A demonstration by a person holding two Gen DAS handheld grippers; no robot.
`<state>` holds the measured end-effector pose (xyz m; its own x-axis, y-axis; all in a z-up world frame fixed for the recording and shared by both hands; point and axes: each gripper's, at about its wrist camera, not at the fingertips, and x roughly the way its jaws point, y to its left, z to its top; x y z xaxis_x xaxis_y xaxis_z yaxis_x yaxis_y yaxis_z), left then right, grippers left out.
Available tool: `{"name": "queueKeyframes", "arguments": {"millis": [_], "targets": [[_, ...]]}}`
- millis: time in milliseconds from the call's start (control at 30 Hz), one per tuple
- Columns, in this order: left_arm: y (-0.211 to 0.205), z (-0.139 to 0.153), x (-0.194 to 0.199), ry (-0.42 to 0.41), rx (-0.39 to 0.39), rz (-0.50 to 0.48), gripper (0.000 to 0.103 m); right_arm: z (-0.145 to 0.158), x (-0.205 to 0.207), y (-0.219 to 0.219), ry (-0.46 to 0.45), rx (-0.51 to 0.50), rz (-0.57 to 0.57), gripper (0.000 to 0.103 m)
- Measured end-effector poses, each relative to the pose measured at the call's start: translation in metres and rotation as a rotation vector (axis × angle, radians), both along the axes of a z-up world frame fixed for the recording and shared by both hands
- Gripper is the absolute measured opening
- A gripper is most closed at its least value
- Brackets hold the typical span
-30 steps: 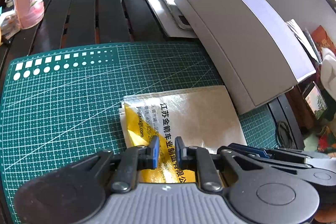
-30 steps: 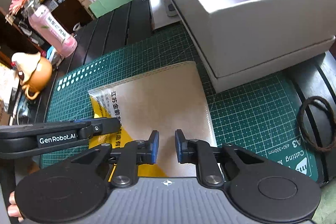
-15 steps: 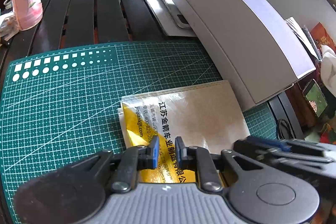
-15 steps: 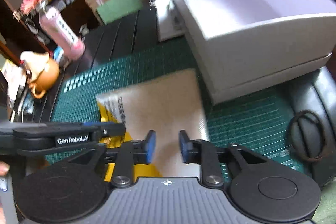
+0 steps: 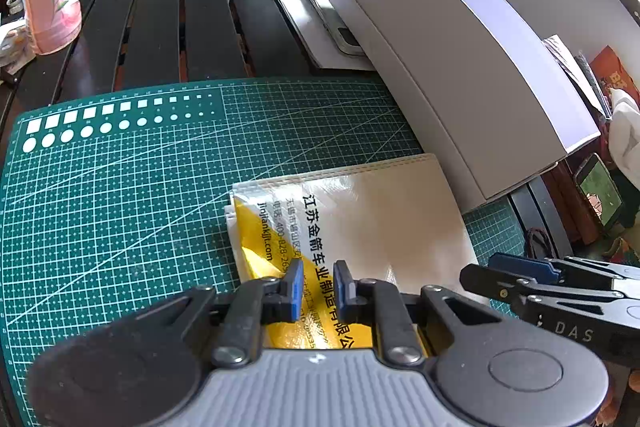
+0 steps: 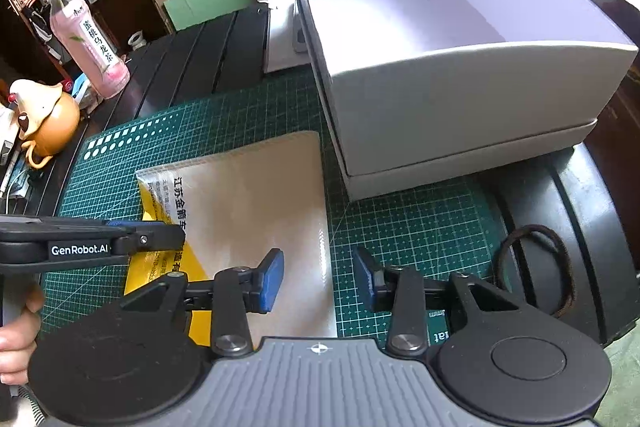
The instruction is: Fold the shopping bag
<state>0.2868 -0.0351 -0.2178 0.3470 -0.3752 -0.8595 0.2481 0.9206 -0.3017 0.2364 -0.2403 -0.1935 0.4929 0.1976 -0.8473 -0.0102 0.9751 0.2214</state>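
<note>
Beige bag (image 6: 256, 203): folded flat, mat (image 5: 120, 187) centre.
Right claw (image 6: 318, 281): opening, 5 o'clock edge between jaws, released.
Left claw (image 5: 316, 287): pressed together, nothing pinched.

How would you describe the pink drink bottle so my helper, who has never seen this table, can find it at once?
Start at the green cutting mat and look past its far left corner onto the dark slatted table. The pink bottle stands there upright, just beyond the brown teapot. It alone is tall and translucent pink, with a white label of black characters.
</note>
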Motion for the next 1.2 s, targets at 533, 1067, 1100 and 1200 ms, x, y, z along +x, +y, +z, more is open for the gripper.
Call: {"name": "queueKeyframes", "arguments": {"millis": [533,1067,1100,1200], "targets": [[0.005,0.001,0.000,0.019,-0.029,0.030,0.015,-0.005,0.005,-0.032,0.022,0.298,-0.044,0.021],[0.027,-0.004,0.005,0.083,-0.129,0.138,0.015,0.004,-0.002,-0.005,-0.021,0.561,0.059,0.017],[0.034,-0.006,0.006,0.109,-0.172,0.177,0.015,0.002,-0.002,-0.004,-0.018,0.564,0.058,0.017],[0.050,-0.015,0.009,0.173,-0.272,0.259,0.014,-0.001,-0.002,0.002,-0.008,0.578,0.056,0.019]]}}
